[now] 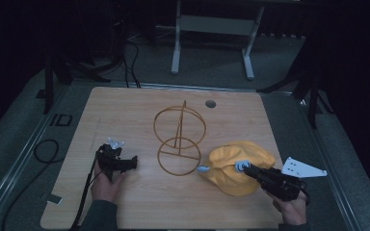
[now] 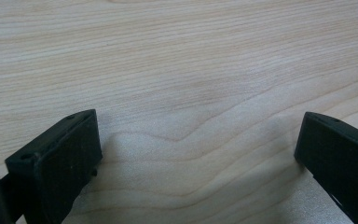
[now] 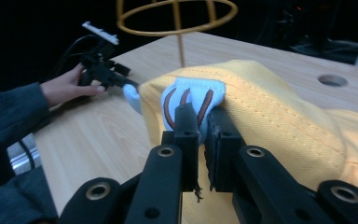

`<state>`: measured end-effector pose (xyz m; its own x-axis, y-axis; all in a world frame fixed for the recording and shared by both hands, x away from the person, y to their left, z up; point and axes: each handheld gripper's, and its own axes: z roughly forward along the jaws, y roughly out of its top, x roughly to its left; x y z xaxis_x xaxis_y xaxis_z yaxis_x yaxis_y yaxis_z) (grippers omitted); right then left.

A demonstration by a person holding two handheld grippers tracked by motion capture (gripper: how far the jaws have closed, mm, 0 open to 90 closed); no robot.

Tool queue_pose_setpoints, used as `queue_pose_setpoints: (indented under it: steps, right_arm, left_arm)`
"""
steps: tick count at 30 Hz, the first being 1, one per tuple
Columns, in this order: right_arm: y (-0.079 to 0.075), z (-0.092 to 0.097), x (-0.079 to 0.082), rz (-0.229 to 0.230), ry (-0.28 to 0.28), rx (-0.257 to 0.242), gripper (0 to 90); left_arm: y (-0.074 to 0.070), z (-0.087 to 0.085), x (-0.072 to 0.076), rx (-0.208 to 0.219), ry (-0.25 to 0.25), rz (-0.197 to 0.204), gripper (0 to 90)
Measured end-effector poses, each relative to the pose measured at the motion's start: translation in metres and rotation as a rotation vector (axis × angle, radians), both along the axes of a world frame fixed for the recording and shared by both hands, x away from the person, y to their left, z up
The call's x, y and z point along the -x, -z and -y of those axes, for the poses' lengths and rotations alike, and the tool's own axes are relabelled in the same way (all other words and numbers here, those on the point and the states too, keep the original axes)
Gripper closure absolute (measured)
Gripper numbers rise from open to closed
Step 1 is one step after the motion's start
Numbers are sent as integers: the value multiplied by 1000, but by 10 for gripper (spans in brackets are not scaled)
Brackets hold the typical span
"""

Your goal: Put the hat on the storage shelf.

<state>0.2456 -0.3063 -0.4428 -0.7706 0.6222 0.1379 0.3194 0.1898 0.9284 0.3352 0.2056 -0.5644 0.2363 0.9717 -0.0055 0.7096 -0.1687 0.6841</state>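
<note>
Right now the right gripper (image 3: 204, 122) is pinching the yellow cap (image 1: 238, 166) at its blue patch (image 3: 193, 99), near the wire stand (image 1: 179, 139). The left gripper (image 1: 117, 161) is idling open-jawed above bare table (image 2: 177, 70). Risk: thin fabric bite is slipping, or cap is snagging the stand's ring.

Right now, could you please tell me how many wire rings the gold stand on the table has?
2: the upper ring is held up on the stand's post, and the lower ring rests on the table beside the yellow cap.

yellow cap (image 1: 238, 166) w/ pale-blue patch (image 3: 191, 100), gold-wire stand (image 1: 179, 139)
</note>
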Motion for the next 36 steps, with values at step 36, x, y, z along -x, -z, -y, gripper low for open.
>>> queue_pose_setpoints:
  steps: [36]
  right_arm:
    - [-14,13,-26,-27,152,231,648]
  left_arm:
    - [0,0,0,0,0,0,4]
